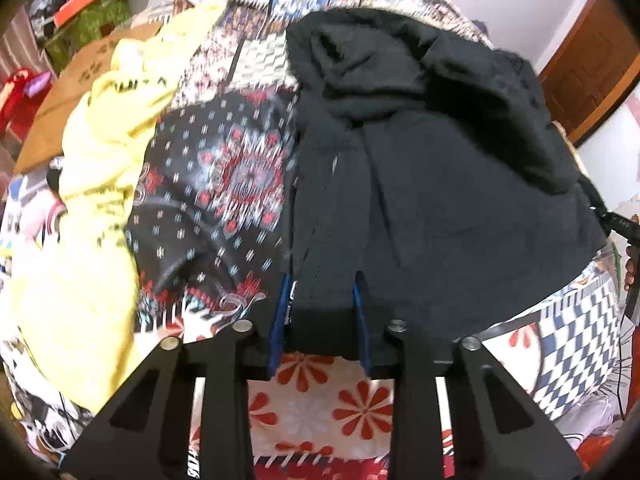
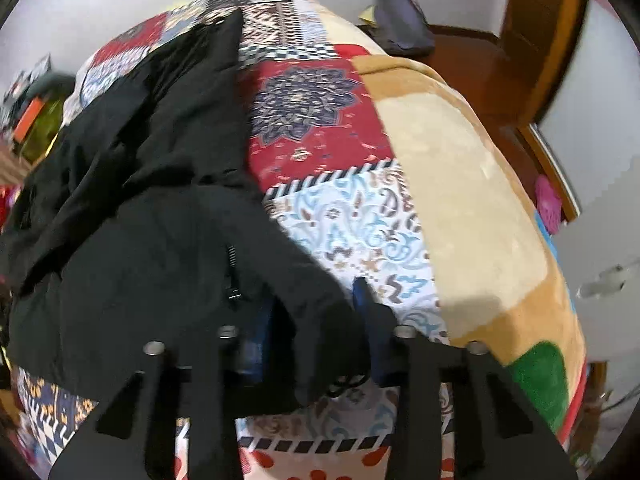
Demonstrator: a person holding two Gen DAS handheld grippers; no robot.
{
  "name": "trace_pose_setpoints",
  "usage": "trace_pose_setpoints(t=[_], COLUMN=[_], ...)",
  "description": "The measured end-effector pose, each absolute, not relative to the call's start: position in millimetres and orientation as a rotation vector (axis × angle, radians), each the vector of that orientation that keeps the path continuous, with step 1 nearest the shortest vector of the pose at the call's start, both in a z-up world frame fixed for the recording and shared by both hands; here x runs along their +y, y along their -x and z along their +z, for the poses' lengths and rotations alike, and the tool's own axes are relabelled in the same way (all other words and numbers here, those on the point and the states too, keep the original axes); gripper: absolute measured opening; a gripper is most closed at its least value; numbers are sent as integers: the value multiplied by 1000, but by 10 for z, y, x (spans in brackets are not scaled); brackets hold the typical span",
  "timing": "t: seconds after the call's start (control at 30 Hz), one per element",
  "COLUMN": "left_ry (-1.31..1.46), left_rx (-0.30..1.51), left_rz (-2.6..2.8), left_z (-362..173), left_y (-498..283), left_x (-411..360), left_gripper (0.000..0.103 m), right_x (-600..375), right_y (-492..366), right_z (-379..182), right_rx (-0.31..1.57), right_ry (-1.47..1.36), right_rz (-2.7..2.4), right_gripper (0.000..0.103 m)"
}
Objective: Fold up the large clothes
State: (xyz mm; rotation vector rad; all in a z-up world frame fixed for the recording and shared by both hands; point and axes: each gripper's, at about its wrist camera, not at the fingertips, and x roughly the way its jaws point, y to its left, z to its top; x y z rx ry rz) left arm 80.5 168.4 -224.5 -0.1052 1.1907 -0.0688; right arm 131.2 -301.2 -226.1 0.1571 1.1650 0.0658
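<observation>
**Ana:** What is the biggest thing in front of you?

**Ben:** A bed covered by a patchwork bedspread (image 1: 240, 168) in red, blue, black and white panels, with a plain tan panel on the right side. A wooden door (image 1: 592, 64) stands beyond the far right corner.

**Ana:** And the garment being folded?

**Ben:** A large black hooded jacket (image 1: 440, 184) lies across the middle of the bedspread. Its hood is bunched at the far end, and its ribbed hem faces the near edge of the bed. A zip runs down the front.

**Ana:** Anything beside it?

**Ben:** A yellow garment with dark lettering (image 1: 92, 184) lies crumpled to the left of the jacket, apart from it, with a strip of patterned cloth between them. A brown cardboard box (image 1: 72, 92) sits behind the yellow one.

**Ana:** What are the two tools doing?

**Ben:** The left gripper (image 1: 322, 300) has its blue-padded fingers closed partway onto the jacket's hem, with the black band pinched between them. The right gripper (image 2: 310, 312) grips a loose fold at the jacket's right corner; fabric drapes over its left pad, and a thin drawstring (image 2: 344, 384) dangles below.
</observation>
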Motion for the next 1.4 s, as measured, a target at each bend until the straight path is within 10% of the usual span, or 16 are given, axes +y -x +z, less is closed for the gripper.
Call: trace_pose_setpoints(t=[0.73,1.4], left_ry=[228,108], left_rx=[888,1142], left_rz=[-38,197], left_z=[-1031,-2889], left_y=[-2543,-4417], left_x=[1878,2171], left_gripper=[25,24], right_x=[-2596,-2305], right_y=[-2665,-4219], right_z=[-894,-2384], right_rx=[919,1151], right_ry=[-105,-185], right_rz=[197,131], right_gripper=[11,12])
